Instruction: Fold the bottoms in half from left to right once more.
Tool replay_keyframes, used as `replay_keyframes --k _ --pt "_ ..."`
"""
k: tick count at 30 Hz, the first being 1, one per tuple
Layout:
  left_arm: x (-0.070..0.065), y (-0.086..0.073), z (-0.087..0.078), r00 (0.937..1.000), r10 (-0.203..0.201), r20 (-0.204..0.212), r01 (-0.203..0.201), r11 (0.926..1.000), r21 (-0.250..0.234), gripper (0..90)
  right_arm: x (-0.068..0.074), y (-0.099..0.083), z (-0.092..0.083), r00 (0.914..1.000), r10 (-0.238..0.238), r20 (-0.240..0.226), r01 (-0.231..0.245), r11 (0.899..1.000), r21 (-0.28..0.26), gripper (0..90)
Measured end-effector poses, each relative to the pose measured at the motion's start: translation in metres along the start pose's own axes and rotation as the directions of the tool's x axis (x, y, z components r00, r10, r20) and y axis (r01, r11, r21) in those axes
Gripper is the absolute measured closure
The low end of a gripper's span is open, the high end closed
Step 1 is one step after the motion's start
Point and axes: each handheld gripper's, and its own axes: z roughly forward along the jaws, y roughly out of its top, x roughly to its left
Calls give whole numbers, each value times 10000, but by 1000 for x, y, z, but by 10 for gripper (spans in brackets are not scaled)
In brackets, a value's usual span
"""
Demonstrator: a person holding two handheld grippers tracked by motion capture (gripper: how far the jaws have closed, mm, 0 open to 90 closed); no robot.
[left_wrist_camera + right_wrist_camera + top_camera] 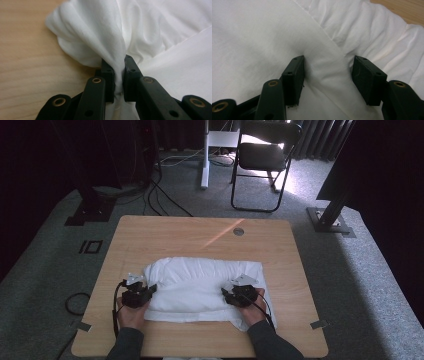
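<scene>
A white pillow in a white case lies across the near half of the wooden table. At the pillow's left end, my left gripper is shut on a bunched fold of the case. In the left gripper view the cloth is pinched tight between the two pads of my left gripper. My right gripper rests on the pillow's near right part. Its jaws stand partly apart around a thick puffed fold, and both pads of my right gripper press into the fabric beside a seam line.
A round grommet sits in the table's far side. A black folding chair and a white stand leg are on the carpet beyond. Cables run on the floor at the left.
</scene>
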Motion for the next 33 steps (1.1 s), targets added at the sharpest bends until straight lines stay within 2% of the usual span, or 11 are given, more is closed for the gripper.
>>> replay_keyframes --k 1,10,11,13,23,28,31,32,33 --pt "1 3 -6 9996 15 266 -6 9994 -344 828 0 0 0 10000 -9 9 9 10000 0 428" --pt "3 12 -20 9969 67 786 15 9945 -1043 829 0 0 0 10000 41 -18 -41 10000 -5 426" --pt "2 14 -24 9958 264 880 -151 9918 -1271 829 -1 0 0 10000 47 -30 -47 10000 -4 426" --pt "1 18 -27 9947 325 979 -185 9899 -1408 829 -1 0 0 10000 83 -50 -83 10000 -15 425" --pt "-9 36 -37 9898 828 1162 -593 9795 -1926 829 -3 4 -3 9998 169 -102 -167 9997 161 415" --pt "-11 41 -39 9890 882 1189 -622 9765 -2062 829 -8 5 -9 9994 346 21 -346 9993 130 411" --pt "-14 46 -42 9868 1031 1249 -729 9714 -2259 829 -13 7 -20 9986 420 331 -414 9990 -162 425" --pt "-14 46 -42 9868 1031 1249 -729 9714 -2259 829 -13 7 -20 9986 420 331 -414 9990 -162 425" --pt "-16 48 -43 9862 1081 1258 -766 9695 -2328 829 -12 11 -24 9987 418 287 -407 9984 -386 425"
